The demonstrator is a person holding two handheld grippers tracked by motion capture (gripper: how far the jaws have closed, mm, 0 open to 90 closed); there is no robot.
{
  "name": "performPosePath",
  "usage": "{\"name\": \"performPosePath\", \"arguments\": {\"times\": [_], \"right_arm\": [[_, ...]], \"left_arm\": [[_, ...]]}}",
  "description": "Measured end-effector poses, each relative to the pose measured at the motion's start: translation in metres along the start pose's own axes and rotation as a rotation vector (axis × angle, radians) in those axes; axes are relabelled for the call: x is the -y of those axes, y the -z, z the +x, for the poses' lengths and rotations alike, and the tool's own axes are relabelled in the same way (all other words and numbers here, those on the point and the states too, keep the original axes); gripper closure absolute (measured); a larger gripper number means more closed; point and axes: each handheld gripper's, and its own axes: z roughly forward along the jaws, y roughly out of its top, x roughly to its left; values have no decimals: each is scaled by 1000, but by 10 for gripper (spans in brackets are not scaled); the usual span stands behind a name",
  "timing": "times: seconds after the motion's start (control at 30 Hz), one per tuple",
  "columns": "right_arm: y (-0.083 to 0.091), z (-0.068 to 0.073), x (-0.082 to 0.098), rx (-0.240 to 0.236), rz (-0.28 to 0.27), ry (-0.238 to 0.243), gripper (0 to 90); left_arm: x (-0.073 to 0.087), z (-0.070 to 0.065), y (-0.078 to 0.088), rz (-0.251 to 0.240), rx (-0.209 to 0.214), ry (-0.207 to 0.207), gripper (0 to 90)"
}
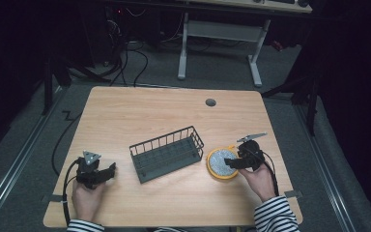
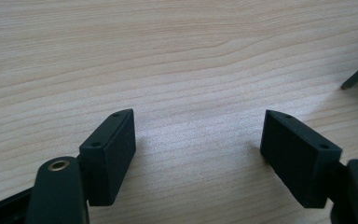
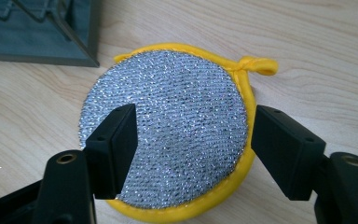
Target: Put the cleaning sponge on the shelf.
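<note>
Right gripper (image 3: 193,140) jaws, spread wide and empty over the flat scouring pad (image 3: 168,130), risk closing short and merely sliding it against the wire basket (image 1: 166,153).

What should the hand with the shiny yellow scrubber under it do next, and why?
Probably lower the right gripper and close it on the round scouring pad. Its jaws stand open just above the pad, nothing pinched yet, and the pad lies flat on the table beside the wire basket, its likely home.

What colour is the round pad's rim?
Yellow, around a silver glittery face; the pad shows best in the right gripper view.
</note>
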Motion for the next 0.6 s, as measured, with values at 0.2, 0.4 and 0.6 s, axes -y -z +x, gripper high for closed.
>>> {"name": "performPosePath", "arguments": {"times": [0.2, 0.4, 0.6], "right_arm": [[-7, -6, -6, -5, 35, -24, 291], [-18, -12, -7, -40, 72, -30, 307], [-25, -10, -8, -36, 82, -6, 380]], "left_arm": [[0, 0, 0, 0, 2, -1, 267], [0, 0, 0, 0, 5, -3, 267], [0, 0, 0, 0, 7, -4, 265]]}}
